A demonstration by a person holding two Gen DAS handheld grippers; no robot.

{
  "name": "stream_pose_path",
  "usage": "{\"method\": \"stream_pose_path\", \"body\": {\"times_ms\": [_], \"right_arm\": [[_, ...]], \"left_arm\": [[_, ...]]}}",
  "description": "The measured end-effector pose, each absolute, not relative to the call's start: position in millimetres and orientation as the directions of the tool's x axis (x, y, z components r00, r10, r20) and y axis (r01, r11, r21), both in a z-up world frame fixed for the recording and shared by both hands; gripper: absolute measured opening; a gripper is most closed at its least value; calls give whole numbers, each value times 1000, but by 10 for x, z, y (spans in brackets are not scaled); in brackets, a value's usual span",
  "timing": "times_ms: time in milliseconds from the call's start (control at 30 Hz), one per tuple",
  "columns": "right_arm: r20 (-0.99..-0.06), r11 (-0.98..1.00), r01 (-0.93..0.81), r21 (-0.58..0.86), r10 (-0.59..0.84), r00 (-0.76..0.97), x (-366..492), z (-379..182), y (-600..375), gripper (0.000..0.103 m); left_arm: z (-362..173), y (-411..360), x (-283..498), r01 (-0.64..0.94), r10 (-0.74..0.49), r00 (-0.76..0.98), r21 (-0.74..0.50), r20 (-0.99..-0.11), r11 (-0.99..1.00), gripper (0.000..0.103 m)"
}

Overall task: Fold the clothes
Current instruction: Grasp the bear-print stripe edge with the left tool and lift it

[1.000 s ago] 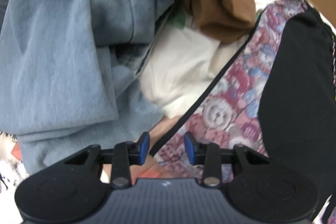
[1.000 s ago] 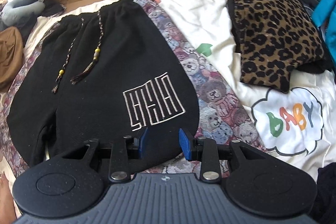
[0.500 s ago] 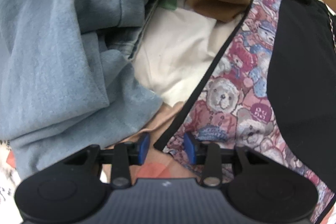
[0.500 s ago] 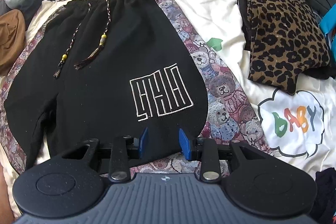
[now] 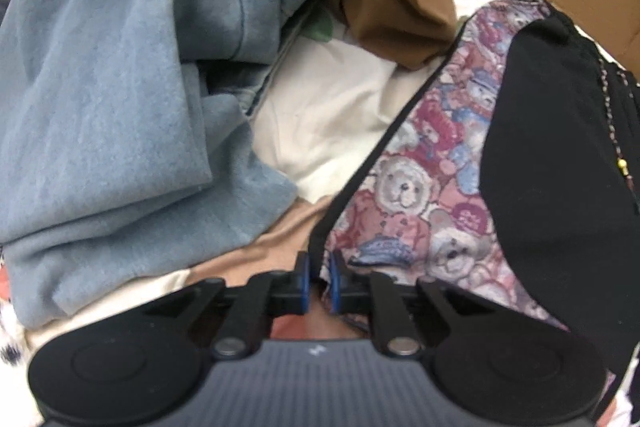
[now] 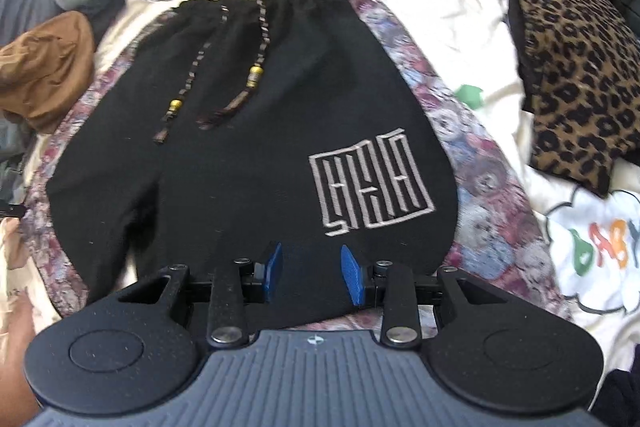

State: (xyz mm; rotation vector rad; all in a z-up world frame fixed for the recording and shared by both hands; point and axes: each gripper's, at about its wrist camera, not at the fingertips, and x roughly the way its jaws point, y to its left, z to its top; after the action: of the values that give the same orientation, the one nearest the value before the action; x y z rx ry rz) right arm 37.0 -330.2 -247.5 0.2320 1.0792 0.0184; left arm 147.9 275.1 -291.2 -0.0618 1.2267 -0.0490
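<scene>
closing my left gripper (image 5: pixel 319 281) on the bear-print hem corner of the shorts (image 6: pixel 248 163), which run lengthwise away from me on the bed; my right gripper (image 6: pixel 312 275) hovers open above the other hem.

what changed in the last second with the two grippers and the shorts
The left gripper came down onto the bottom corner of the black shorts with teddy-bear side panels, and its jaws are closing on the black-trimmed hem there. The right gripper is still open over the other leg's hem, holding nothing. The shorts still lie flat.
</scene>
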Motion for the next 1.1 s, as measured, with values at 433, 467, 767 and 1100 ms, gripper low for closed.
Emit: {"method": "stream_pose_path", "body": {"times_ms": [433,467,767,1100], "right_arm": [[-858,971,54,233,179,482,363,-2468,-3191,40],[-857,969,56,241,185,481,359,-2476,-3192,40],[-831,958,-45,283,268,487,436,-2522,-2865,40],[-772,912,-194,361,409,486,731,-2451,-2405,41]], "left_arm": [[-2523,2573,1744,76,-233,365,-221,-901,972,10],[-2508,2529,1778,79,-244,364,-231,-899,970,10],[-2381,2060,2077,196,-364,306,-316,-880,928,9],[-2420,1618,2224,215,-493,186,-454,-850,865,9]]}}
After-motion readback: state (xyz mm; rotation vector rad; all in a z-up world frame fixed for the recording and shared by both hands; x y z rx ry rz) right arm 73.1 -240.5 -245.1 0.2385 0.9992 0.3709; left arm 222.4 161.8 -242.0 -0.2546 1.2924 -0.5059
